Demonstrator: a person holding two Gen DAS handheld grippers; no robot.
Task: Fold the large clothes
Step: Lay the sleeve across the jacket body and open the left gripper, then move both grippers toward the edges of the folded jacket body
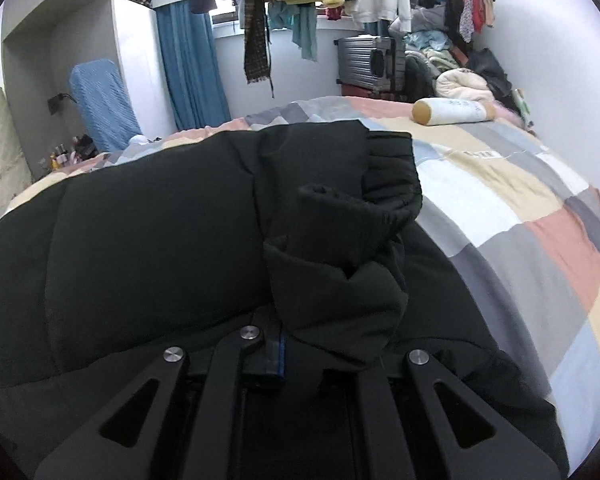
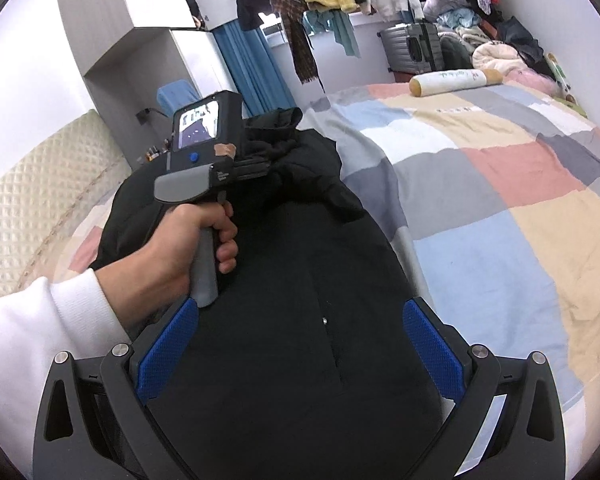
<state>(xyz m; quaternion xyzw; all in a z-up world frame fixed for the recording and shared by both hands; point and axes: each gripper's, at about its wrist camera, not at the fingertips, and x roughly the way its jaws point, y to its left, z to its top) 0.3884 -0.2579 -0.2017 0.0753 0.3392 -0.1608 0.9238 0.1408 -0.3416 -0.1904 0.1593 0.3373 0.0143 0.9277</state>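
Clearly mid-fold: the patchwork bed [image 2: 500,200] carries the black jacket [image 2: 284,320], sprawled beneath both tongs. Left tongs [image 1: 278,354] are pinching its sleeve [image 1: 336,280]; right tongs [image 2: 300,348] hang spread above, untouching. Next, I judge, lay that sleeve across the body.

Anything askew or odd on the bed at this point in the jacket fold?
Nothing damaged or spilled. The black jacket lies on the patchwork quilt, one cuffed sleeve bunched where the left gripper is shut on it. The right gripper is open and holds nothing.
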